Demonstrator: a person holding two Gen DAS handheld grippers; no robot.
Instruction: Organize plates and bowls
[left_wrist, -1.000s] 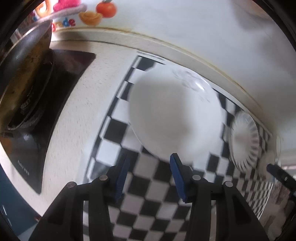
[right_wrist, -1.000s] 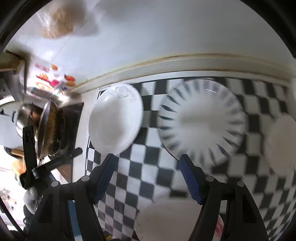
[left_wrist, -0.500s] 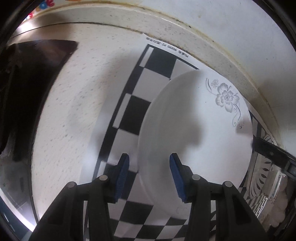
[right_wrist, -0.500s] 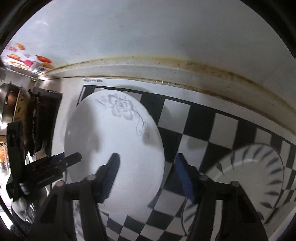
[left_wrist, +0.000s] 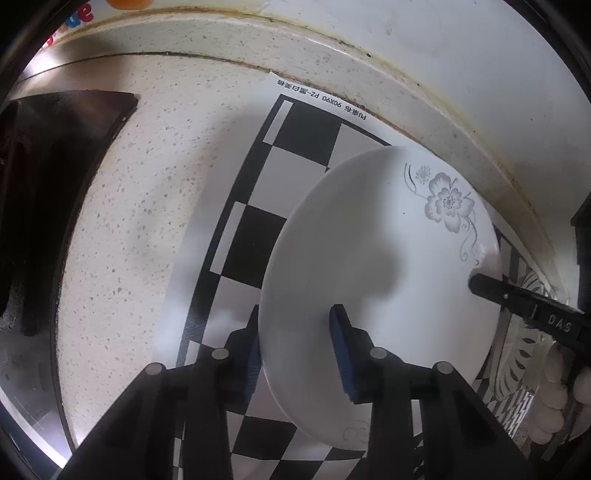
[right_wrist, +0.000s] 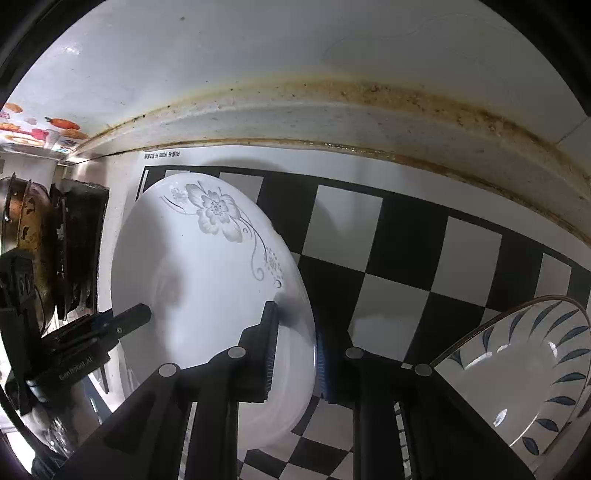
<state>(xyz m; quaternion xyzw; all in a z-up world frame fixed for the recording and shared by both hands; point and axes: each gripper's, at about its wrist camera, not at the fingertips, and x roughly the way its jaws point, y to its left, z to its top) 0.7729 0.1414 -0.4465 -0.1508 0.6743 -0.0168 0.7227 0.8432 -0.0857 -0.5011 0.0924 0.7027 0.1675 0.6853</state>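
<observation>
**Both grippers clamp the flowered plate at opposite rims**

The white plate (left_wrist: 376, 266) is round, shallow and glossy, plain except for a grey flower with curling stems printed near one edge. It sits on the black-and-white checked mat (left_wrist: 258, 236) at the mat's end nearest the dark stove (left_wrist: 55, 177), close to the stained wall ledge, on the speckled table (left_wrist: 140, 206).

The left gripper (left_wrist: 295, 347) has just been closing and now pinches the plate's rim, one blue pad above the plate and one below it. The right gripper (right_wrist: 293, 354) has likewise just been closing, and its pads grip the opposite rim, near the flower's stem.

Just beside it, at the right, stands a second plate (right_wrist: 524, 369), white with dark blue leaf strokes around its rim.
</observation>
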